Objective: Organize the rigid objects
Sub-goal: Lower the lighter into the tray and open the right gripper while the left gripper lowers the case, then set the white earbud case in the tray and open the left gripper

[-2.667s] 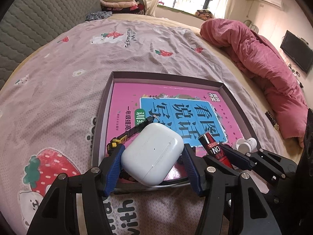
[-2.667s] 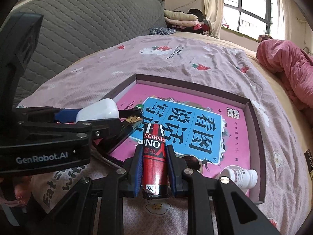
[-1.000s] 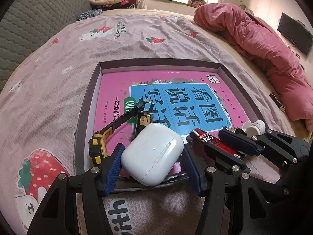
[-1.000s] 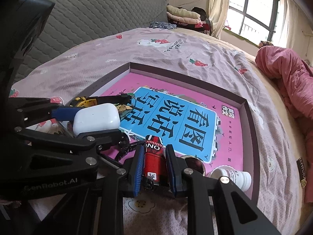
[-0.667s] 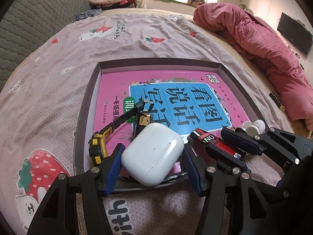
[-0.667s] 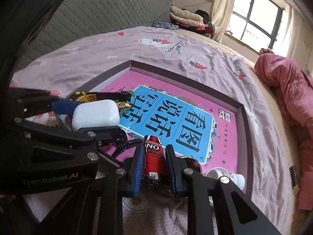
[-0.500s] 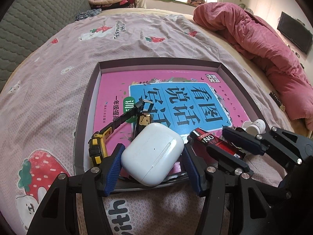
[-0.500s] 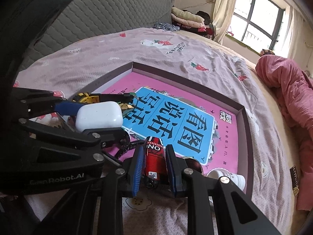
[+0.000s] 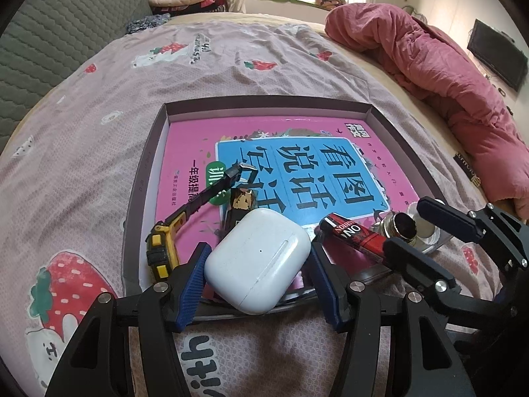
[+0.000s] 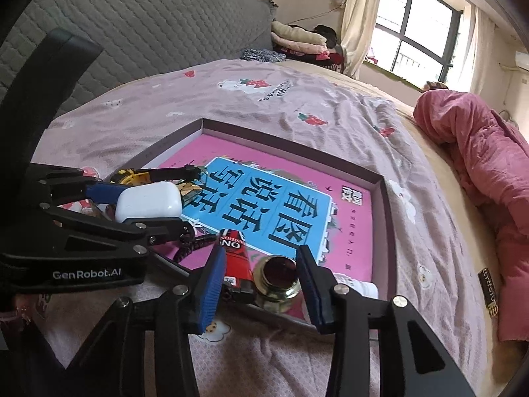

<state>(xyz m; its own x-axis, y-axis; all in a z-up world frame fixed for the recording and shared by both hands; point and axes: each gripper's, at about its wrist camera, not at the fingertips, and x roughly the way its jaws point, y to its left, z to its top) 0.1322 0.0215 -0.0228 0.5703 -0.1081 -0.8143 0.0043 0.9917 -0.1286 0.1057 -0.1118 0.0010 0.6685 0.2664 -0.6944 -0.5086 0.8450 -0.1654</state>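
Observation:
My left gripper (image 9: 258, 274) is shut on a white earbuds case (image 9: 258, 259) and holds it over the near edge of a shallow purple box (image 9: 264, 103). The case also shows in the right wrist view (image 10: 148, 202). My right gripper (image 10: 259, 279) is open. A red tube (image 10: 236, 259) lies between its fingers on the pink book (image 10: 297, 205) in the box, beside a small glass jar (image 10: 279, 281). The tube (image 9: 355, 235) and the jar (image 9: 401, 226) also show in the left wrist view.
A yellow tape measure (image 9: 163, 243) with its tape pulled out and a small dark packet (image 9: 241, 203) lie in the box. A white bottle (image 10: 357, 287) lies at its near right corner. A pink quilt (image 9: 429, 76) is heaped on the right of the bed. A grey headboard (image 10: 148, 23) stands left.
My right gripper has opened and let go of the red tube, which now lies in the box. The left gripper keeps its hold on the case and has hardly moved.

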